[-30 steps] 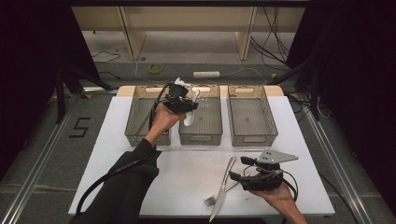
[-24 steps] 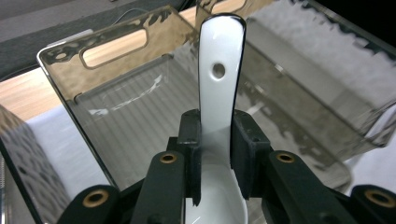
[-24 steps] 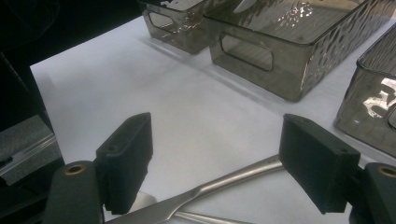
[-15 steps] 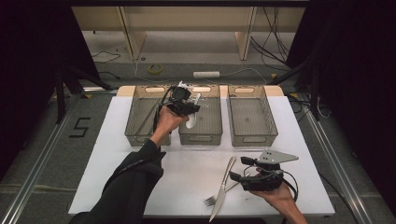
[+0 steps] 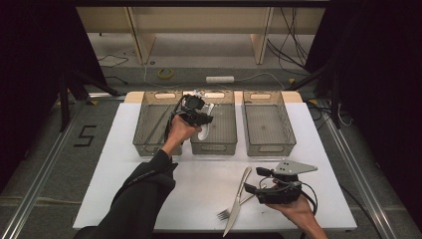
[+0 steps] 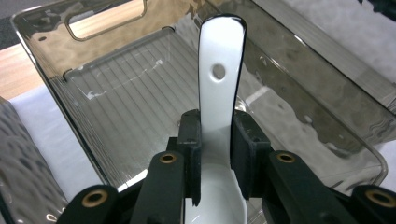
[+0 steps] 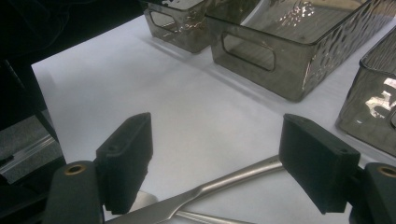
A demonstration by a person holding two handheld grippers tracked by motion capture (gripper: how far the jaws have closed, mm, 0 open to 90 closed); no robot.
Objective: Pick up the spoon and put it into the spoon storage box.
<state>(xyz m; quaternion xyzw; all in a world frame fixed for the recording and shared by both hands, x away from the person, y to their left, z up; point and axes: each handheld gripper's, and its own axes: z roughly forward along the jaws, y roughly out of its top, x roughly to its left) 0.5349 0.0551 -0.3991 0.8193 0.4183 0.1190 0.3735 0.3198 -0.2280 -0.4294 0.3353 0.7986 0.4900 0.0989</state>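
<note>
**Spoon over middle bin, release pending**

Left hand-held gripper (image 6: 215, 158) pinching white spoon (image 6: 218, 88) at the neck where handle meets bowl, handle pointing away from the camera, bowl toward it. In the high view, left hand-held gripper (image 5: 199, 115) above the middle bin (image 5: 225, 144) of three smoky translucent bins at the far side of the white surface (image 5: 199, 184); spoon (image 5: 205, 125) hanging over that bin's left part, not resting on the floor yet as far as visible.

Step in hand, by judgement: set the spoon into the middle bin (image 6: 116, 107). To do well:
- lower until handle tip is near the ribbed floor before spreading the jaws; looks like ceramic or hard plastic, so a drop could chip or bounce
- keep clear of the bin's left wall, which sits just beside the gripper
- lay it lengthwise along the ribs
- lift straight up after release

Spoon look: glossy white, flat broad handle with rounded end, small hole near the tip, deep bowl.

Right hand-held gripper (image 7: 217, 161) spread wide, holding nothing, low over the near right of the surface, with a metal knife (image 7: 219, 184) below the jaws. Knife (image 5: 237, 200) crossing a fork (image 5: 230, 210) there, both still to sort. Left bin (image 5: 149, 144) with something long in it, unclear what; right bin (image 5: 268, 144) looks bare.
</note>
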